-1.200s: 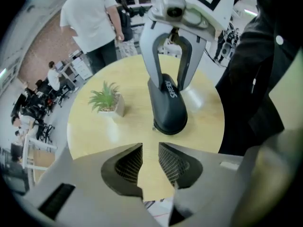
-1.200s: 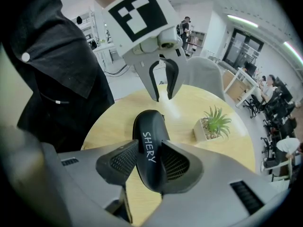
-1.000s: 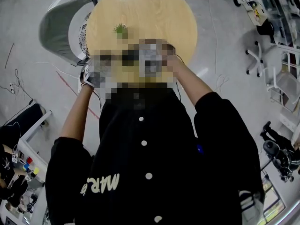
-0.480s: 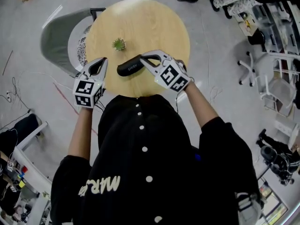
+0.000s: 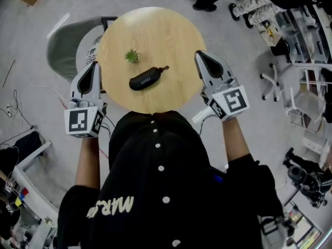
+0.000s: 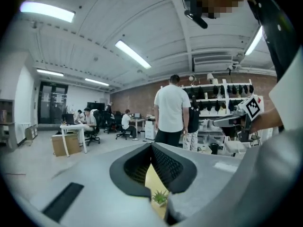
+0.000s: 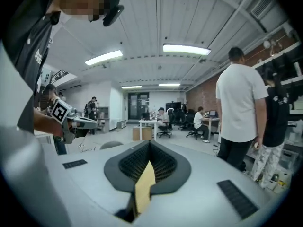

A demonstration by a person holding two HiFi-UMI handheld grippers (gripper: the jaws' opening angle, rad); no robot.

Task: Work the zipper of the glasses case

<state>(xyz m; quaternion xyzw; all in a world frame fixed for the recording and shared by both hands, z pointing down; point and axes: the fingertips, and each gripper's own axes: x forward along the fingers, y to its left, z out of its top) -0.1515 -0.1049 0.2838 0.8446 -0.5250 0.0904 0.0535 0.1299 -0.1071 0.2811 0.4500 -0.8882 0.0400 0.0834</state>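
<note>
A black glasses case [image 5: 146, 79] lies alone near the middle of the round wooden table [image 5: 171, 35], its zipper pull pointing right. My left gripper [image 5: 94, 66] hovers off the table's left edge, shut and empty. Off the right edge, my right gripper [image 5: 201, 57] is raised, shut too, with nothing between its jaws. In the left gripper view the closed jaw tips [image 6: 152, 148] point out into the room; a strip of table and the plant [image 6: 160, 198] show below them. The right gripper view shows its tips [image 7: 149, 144] pressed together over a sliver of table.
A small green plant [image 5: 132, 55] stands on the table just behind the case. A grey chair [image 5: 65, 40] sits at the table's left. White office chairs [image 5: 282, 69] and shelving stand to the right. A person in a white shirt [image 6: 172, 110] stands across the room.
The right gripper has let go of the case and swung out to the right of the table, closing empty. The left gripper has drawn back to the left. The case stays on the table.
</note>
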